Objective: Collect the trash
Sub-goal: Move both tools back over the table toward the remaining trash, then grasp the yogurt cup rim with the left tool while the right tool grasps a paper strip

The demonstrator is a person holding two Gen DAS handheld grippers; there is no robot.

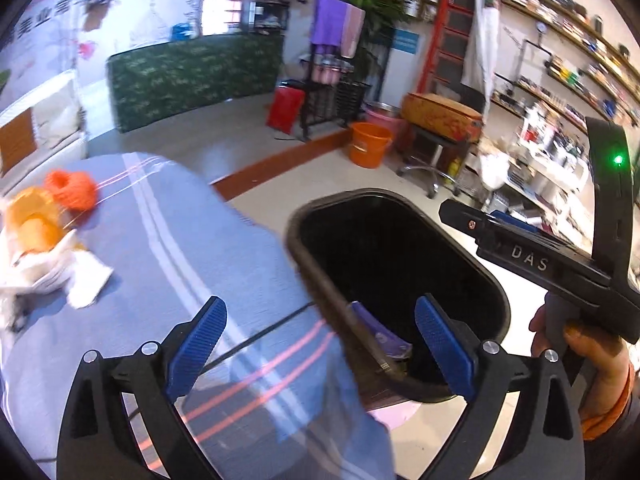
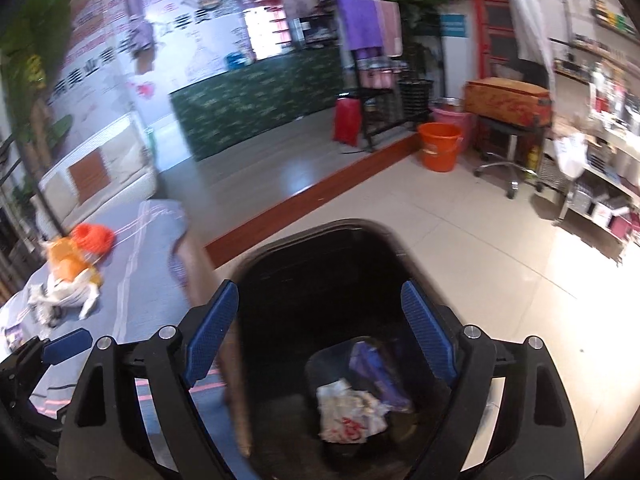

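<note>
Both grippers hung over the black bin (image 2: 352, 248), jaws spread, nothing between them: left gripper (image 1: 320, 344), right gripper (image 2: 320, 332). A crumpled white wrapper (image 2: 352, 412) and purple packet (image 2: 380, 376) lay at the bin's bottom. More trash (image 1: 44, 248) and an orange yarn ball (image 1: 72, 190) sat on the blue-clothed surface (image 1: 200, 248), well apart from both grippers.

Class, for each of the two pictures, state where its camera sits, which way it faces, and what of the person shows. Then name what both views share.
Left wrist: rides the left hand-held gripper, jaws open, facing down over the table edge toward the black bin; the person's hand holds the right hand-held gripper.
Right wrist: rides the right hand-held gripper, jaws open, looking into the bin at trash.
Shared: bin, table, orange bucket.
</note>
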